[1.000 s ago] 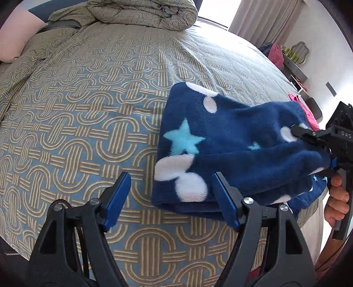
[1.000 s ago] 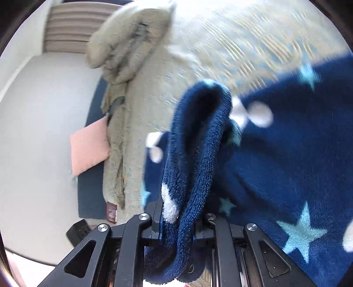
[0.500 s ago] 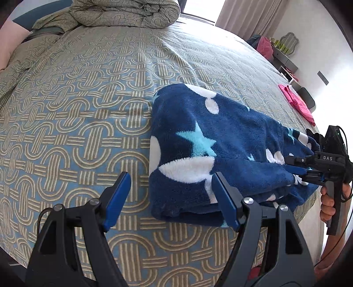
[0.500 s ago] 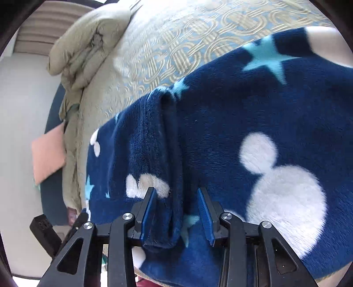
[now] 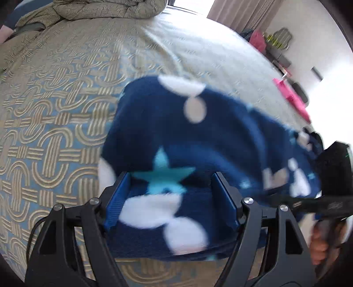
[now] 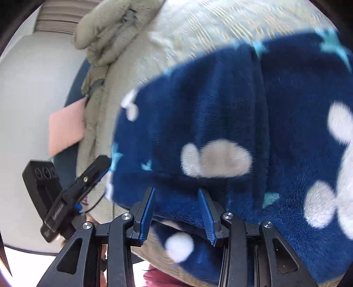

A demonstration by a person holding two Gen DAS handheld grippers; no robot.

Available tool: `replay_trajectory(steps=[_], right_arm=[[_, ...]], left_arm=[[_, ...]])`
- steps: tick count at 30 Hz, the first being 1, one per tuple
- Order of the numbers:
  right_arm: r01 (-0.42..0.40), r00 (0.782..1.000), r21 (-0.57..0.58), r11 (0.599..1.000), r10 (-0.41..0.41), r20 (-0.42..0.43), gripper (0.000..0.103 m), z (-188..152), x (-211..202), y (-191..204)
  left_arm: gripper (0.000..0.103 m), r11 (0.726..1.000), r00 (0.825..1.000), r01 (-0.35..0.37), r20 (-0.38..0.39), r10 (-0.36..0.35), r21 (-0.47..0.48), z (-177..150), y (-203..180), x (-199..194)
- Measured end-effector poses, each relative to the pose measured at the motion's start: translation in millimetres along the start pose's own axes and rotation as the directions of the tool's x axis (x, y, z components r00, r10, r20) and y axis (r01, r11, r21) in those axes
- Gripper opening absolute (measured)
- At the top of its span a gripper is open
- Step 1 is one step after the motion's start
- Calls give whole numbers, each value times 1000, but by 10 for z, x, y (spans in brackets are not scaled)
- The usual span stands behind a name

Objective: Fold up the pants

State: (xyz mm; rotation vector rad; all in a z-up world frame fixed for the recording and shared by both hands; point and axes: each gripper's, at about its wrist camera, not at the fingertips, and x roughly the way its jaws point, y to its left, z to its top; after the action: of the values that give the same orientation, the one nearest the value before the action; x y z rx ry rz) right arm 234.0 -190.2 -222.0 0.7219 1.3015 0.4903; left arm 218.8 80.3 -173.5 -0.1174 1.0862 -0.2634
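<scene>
The pants [image 5: 198,136] are navy fleece with white blobs and light-blue stars, lying folded on the patterned bedspread [image 5: 55,110]. My left gripper [image 5: 172,185] is open, its blue pads straddling the pants' near edge. The pants fill most of the right wrist view [image 6: 231,110]. My right gripper [image 6: 178,205] is open with the pants' edge lying between its jaws, not clamped. The right gripper also shows at the right edge of the left wrist view [image 5: 331,198], and the left gripper at the left of the right wrist view [image 6: 88,176].
A rumpled duvet [image 5: 106,8] is heaped at the head of the bed. A pink garment [image 5: 291,97] lies near the bed's far right edge. A pink pillow [image 6: 66,128] lies beside the bed. The bed edge runs just below the pants.
My right gripper has opened and let go of the pants fold. My left gripper has moved forward, so its open pads now straddle the pants' near edge.
</scene>
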Motion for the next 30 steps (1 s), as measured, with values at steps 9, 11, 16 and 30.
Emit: replay_trajectory(steps=[9, 11, 16, 30], right_arm=[[32, 999, -32, 999, -31, 27, 37, -49, -265, 33], [146, 987, -107, 983, -137, 89, 37, -88, -381, 152], [218, 966, -172, 961, -187, 180, 40, -123, -524, 293], [284, 947, -77, 956, -266, 180, 44, -55, -329, -112]], left_arm=[[79, 998, 997, -64, 36, 64, 14, -98, -21, -197], [78, 998, 997, -58, 45, 57, 10, -93, -68, -279], [78, 996, 996, -42, 87, 35, 84, 51, -364, -322], [84, 989, 995, -96, 18, 95, 114, 131, -638, 7]])
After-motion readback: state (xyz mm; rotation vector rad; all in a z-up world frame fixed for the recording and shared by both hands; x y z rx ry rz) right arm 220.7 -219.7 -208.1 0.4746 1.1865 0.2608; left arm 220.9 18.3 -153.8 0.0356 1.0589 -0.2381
